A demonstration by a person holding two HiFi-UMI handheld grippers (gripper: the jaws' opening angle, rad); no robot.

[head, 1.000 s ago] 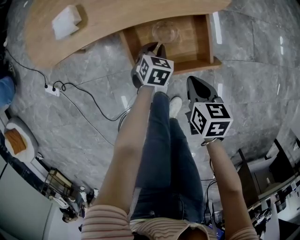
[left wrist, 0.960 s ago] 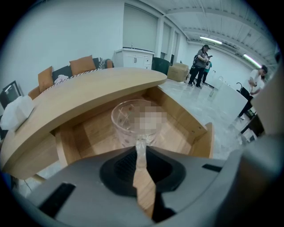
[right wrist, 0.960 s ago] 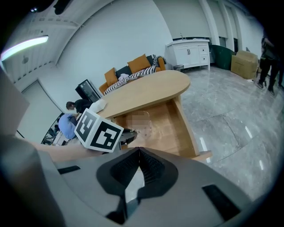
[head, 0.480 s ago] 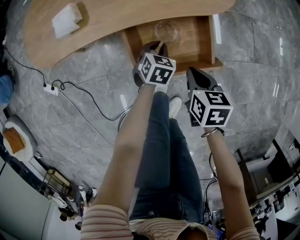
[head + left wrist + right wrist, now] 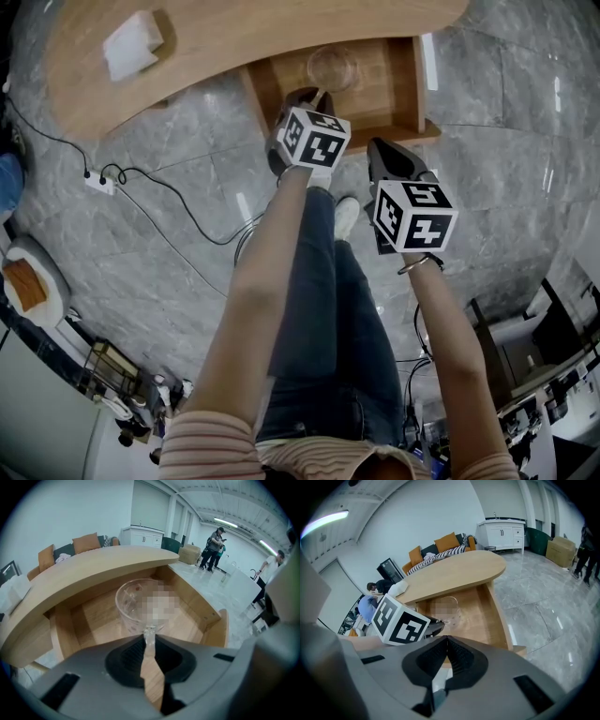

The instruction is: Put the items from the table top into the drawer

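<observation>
The left gripper [image 5: 149,637] has its jaws almost together on the handle of a clear glass cup [image 5: 140,603], holding it low inside the open drawer [image 5: 199,609], perhaps already resting there. The right gripper [image 5: 446,641] is closed and empty, clear of the drawer's front edge. The drawer walls leave room around the cup. A white pad [image 5: 131,42] sits on the table [image 5: 244,33], upper left.

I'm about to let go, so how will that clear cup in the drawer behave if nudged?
The clear cup looks rigid and thin-walled, so it is probably light but perhaps breakable. Its smooth wall may slip on the drawer floor. The left hand-held gripper pinches only its edge, so it could pivot.
</observation>
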